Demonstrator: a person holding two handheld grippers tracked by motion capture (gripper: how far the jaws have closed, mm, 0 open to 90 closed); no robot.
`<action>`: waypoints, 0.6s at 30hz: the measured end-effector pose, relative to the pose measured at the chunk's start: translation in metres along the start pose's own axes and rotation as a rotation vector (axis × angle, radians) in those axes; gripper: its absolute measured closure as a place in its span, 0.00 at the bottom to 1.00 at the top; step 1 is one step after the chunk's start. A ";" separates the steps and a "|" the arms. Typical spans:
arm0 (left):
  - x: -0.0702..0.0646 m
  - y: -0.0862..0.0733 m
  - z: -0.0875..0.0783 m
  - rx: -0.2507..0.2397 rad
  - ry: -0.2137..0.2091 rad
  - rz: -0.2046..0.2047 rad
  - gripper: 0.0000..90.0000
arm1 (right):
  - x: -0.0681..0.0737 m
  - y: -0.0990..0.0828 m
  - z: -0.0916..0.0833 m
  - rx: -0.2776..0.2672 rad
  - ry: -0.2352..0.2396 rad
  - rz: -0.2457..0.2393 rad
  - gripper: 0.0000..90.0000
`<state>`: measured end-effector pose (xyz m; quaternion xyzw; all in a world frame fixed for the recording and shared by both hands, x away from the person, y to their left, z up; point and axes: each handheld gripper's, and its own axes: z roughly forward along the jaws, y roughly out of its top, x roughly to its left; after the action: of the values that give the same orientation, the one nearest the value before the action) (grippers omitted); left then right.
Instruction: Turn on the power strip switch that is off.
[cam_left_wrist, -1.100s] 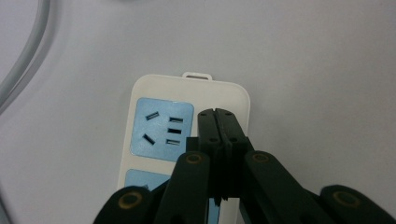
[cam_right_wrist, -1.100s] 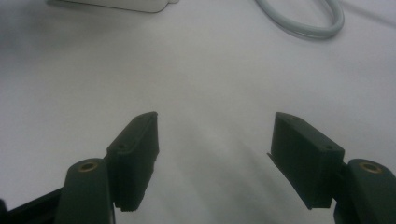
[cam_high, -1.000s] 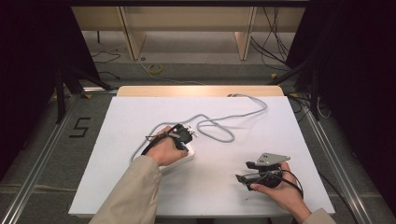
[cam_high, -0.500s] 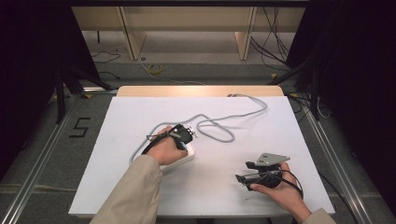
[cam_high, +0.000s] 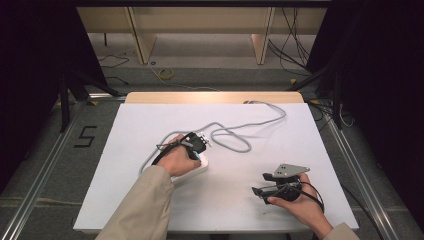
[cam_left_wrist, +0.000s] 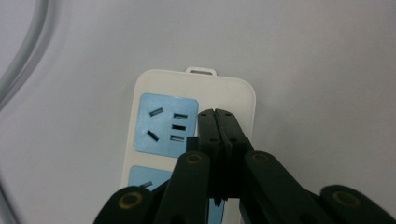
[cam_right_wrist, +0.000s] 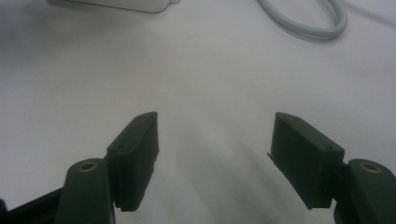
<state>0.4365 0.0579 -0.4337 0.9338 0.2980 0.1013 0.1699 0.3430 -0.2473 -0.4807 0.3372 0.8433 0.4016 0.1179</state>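
I have the left gripper (cam_left_wrist: 219, 114) set down over the white power strip (cam_high: 192, 169), which lies near the middle of the white table (cam_high: 125, 150), a little toward seven o'clock from centre; its jaws are pressed together with nothing between them, and in the left gripper view the tips sit just at three o'clock of the blue socket panel (cam_left_wrist: 166, 123), I judge so I can push or steady the strip with a closed point rather than grasp it; whether the tips touch the strip I cannot tell. The grey cord (cam_high: 235, 137) loops away toward one o'clock and off the far edge, slack, so it should not drag the strip. My right gripper (cam_high: 265, 184) waits at five o'clock, jaws wide apart and empty, well clear of the strip, ready to take something.
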 end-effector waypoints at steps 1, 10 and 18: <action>0.000 0.000 0.000 0.000 0.002 0.002 1.00 | 0.000 0.000 0.000 0.000 -0.001 0.000 0.37; -0.004 0.005 0.001 0.013 0.010 0.026 1.00 | -0.001 0.000 0.000 0.002 0.000 -0.001 0.37; -0.004 0.005 0.002 0.019 0.007 0.019 1.00 | 0.000 0.000 0.000 0.000 0.000 0.000 0.37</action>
<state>0.4367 0.0509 -0.4342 0.9379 0.2905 0.1034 0.1588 0.3430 -0.2478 -0.4806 0.3372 0.8433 0.4015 0.1180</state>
